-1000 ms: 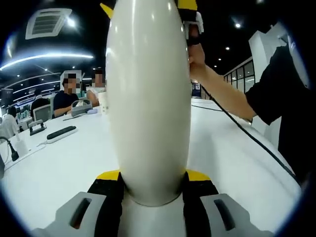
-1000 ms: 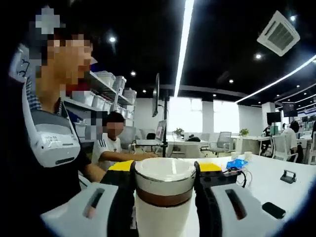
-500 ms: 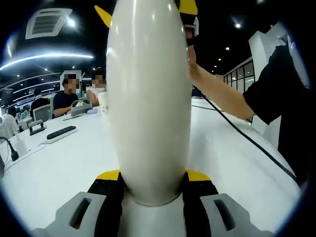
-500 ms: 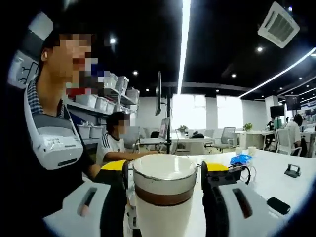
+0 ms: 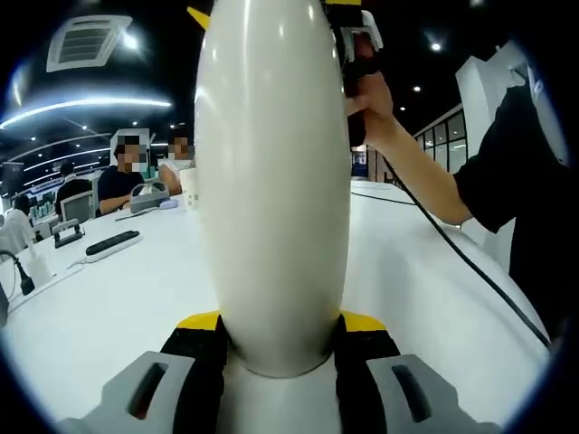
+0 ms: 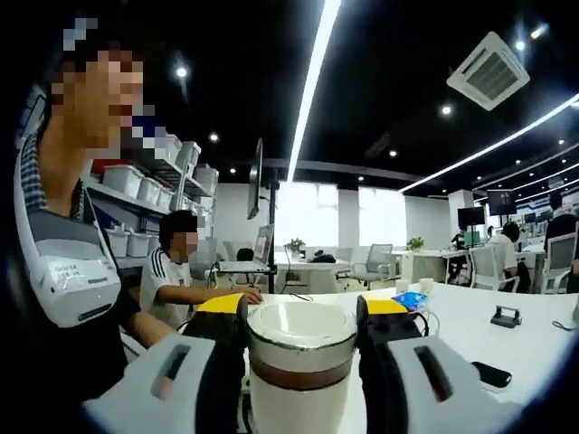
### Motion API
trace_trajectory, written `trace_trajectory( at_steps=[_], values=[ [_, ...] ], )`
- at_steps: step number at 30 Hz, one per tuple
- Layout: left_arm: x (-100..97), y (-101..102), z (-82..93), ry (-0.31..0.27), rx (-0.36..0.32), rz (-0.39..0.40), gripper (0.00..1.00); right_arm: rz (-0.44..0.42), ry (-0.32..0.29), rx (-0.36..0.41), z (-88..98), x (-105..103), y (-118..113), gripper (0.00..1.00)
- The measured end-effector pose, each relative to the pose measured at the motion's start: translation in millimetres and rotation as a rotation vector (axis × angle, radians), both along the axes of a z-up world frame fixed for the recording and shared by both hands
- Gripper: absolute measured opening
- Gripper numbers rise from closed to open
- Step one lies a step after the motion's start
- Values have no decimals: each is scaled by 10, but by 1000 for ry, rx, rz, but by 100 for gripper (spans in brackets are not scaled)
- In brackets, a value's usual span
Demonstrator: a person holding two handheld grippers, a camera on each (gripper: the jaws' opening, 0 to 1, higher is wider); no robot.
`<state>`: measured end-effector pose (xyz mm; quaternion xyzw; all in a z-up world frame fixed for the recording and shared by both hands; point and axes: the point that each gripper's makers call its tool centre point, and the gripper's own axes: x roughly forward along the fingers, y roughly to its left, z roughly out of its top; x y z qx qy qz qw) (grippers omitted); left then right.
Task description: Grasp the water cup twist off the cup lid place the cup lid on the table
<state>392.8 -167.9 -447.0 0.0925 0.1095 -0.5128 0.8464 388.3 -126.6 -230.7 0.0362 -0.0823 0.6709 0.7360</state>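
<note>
A tall white water cup (image 5: 271,181) stands upright in the left gripper view, and my left gripper (image 5: 279,322) is shut on its lower body with yellow-tipped black jaws on both sides. At the cup's top, my right gripper (image 5: 271,11) comes in from above, with a person's hand (image 5: 371,99) on its handle. In the right gripper view, the white cup lid (image 6: 301,336) with a brown band sits between the two jaws, and my right gripper (image 6: 303,306) is shut on it. The cup is held above the white table (image 5: 109,307).
A black power strip (image 5: 113,244) and a cable (image 5: 452,244) lie on the table. People sit at its far side (image 5: 127,176). The person holding the grippers stands at the right (image 5: 525,181). Another seated person (image 6: 176,271), a blue item (image 6: 409,298) and a small black object (image 6: 488,373) are nearby.
The right gripper has turned a little at the cup's top; the hand on it has shifted right and closed on the handle. The cup stays still in the left jaws.
</note>
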Motion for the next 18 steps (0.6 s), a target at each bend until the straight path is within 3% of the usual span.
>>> trace_trajectory(
  at_steps=[2, 14, 18],
  values=[
    [-4, -4, 0, 0, 0, -1, 48, 55, -32, 6, 7, -47, -1, 50],
    [-2, -6, -3, 1, 0, -1, 48, 356, -62, -15, -11, -139, -29, 50],
    [2, -6, -5, 2, 0, -1, 48, 374, -51, 3, -14, -130, -22, 50]
  ],
)
